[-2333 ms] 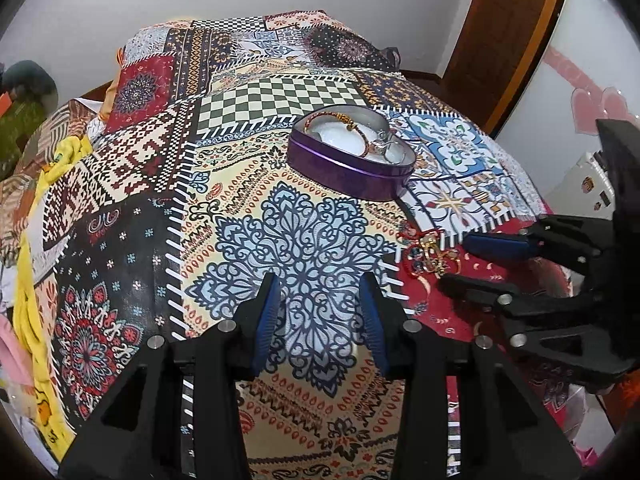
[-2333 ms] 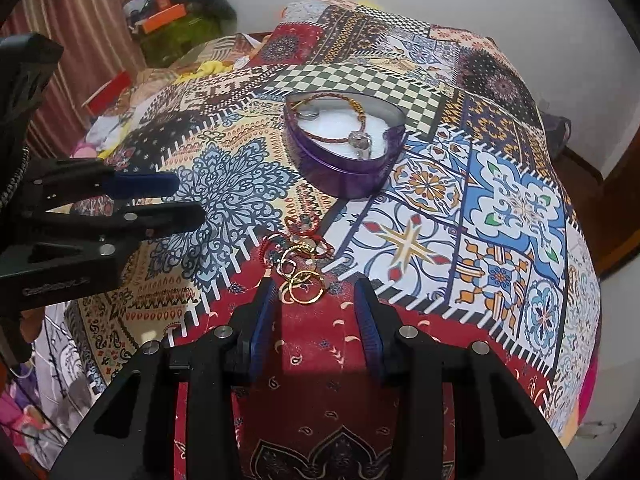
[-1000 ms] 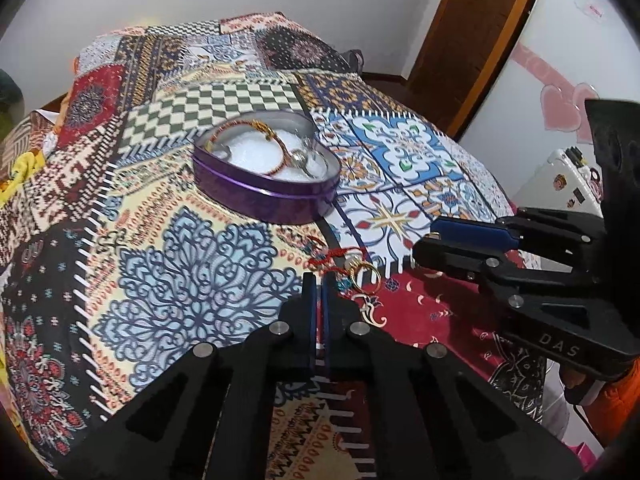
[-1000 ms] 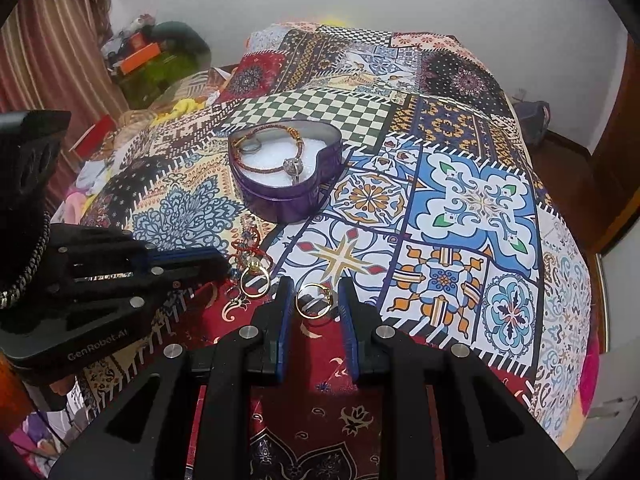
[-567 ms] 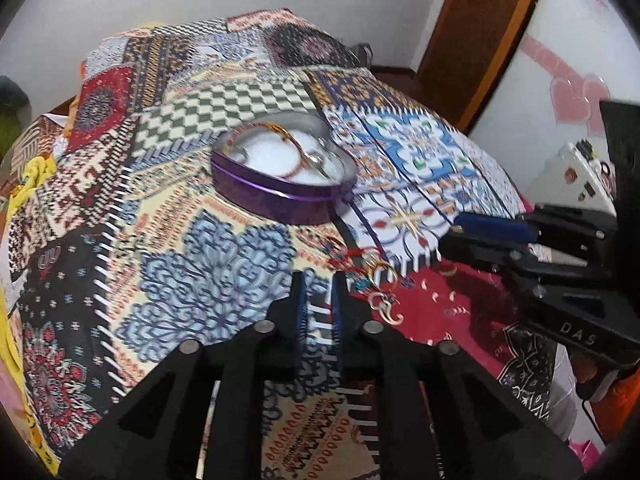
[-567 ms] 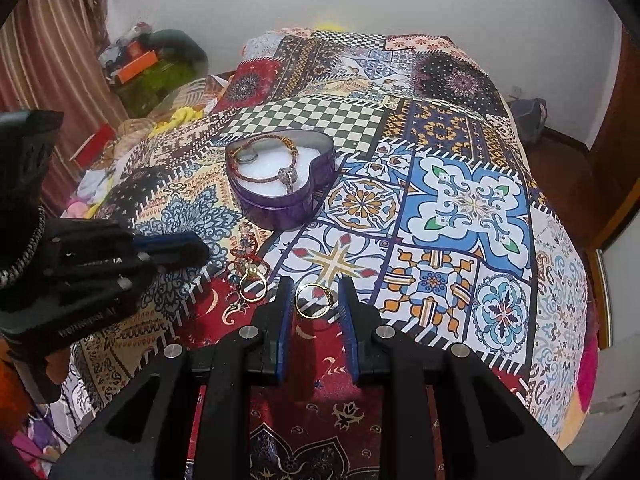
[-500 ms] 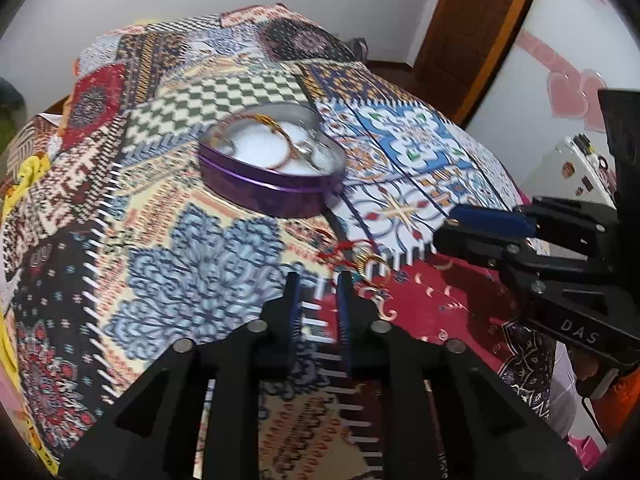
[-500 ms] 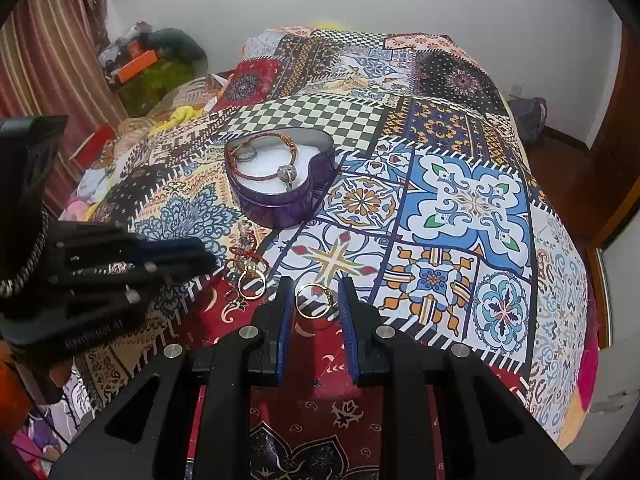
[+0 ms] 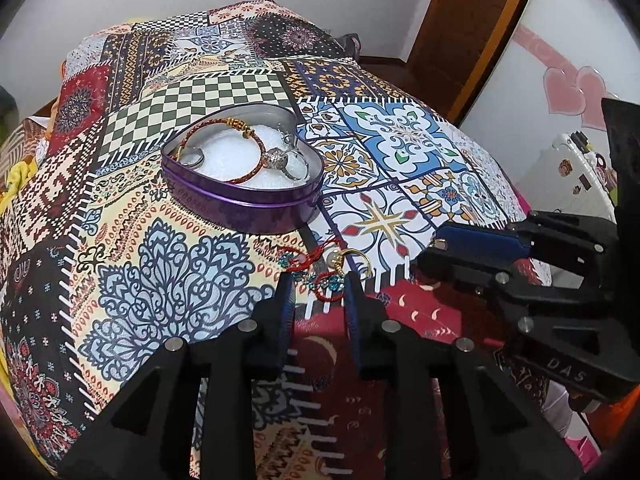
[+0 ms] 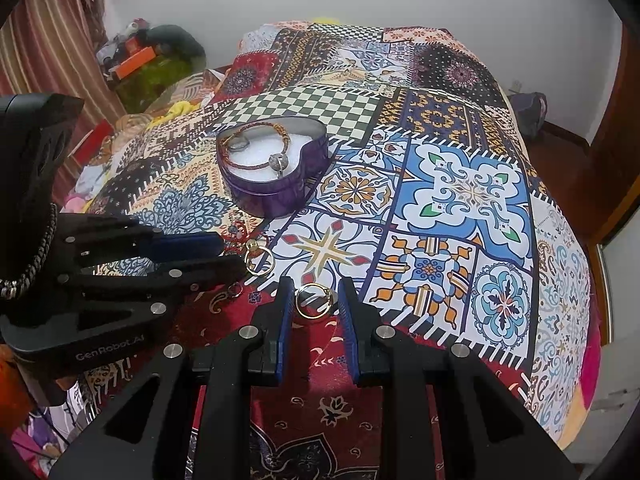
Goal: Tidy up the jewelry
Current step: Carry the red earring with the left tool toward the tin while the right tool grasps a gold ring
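1. Left wrist view: the left gripper (image 9: 316,292) points down at the patchwork bedspread (image 9: 168,280), its jaws opening around a red-and-teal bracelet (image 9: 320,276) that lies between the pads, unpressed. The purple heart-shaped tin (image 9: 244,196) (a red cord bracelet (image 9: 248,156) and rings inside) sits at 11 o'clock. The right gripper (image 9: 432,254) enters from 3 o'clock.
2. Right wrist view: the right gripper's narrow jaws clamp a gold ring (image 10: 314,300). Another gold ring (image 10: 258,260) lies at 10 o'clock.

Two wrist fisheyes, close, angled down over patchwork-patterned bedspread (image 9: 168,288), left view from left, right view from right, both sharing purple heart-shaped tin (image 9: 244,204) (image 10: 276,196).
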The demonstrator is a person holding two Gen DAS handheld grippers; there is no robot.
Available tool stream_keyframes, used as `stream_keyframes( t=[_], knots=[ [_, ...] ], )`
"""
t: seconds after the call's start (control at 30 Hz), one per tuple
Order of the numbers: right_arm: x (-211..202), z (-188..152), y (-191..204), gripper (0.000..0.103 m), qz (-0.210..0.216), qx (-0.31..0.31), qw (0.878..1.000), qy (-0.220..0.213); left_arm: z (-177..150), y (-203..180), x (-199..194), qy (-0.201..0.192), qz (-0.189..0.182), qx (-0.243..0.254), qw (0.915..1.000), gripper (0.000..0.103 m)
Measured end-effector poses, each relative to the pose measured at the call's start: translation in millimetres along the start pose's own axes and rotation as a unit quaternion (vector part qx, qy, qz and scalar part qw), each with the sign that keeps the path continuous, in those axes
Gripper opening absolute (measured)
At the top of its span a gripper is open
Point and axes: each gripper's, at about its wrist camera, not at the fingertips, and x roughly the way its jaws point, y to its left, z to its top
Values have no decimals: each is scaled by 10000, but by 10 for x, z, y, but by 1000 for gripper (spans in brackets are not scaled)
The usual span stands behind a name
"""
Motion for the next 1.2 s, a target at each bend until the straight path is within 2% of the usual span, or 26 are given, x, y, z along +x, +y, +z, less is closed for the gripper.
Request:
stream_keyframes(
  t=[0.4, 0.53, 0.7, 1.2],
  knots=[
    [8, 5, -42, 20, -6, 30, 10000, 2, 34, -54, 65, -111, 135, 94, 9998, 25],
    [-5, 6, -43, 20, -16, 37, 10000, -15, 24, -35, 60, -139, 318, 140, 9993, 8],
    [-52, 19, -32, 20, -14, 47, 10000, -69, 12, 27, -5, -245, 454, 82, 9986, 6],
    [-259, 215, 89, 20, 51, -16, 9988, -489, 172, 67, -770, -1171, 438, 0, 9922, 6]
  ],
)
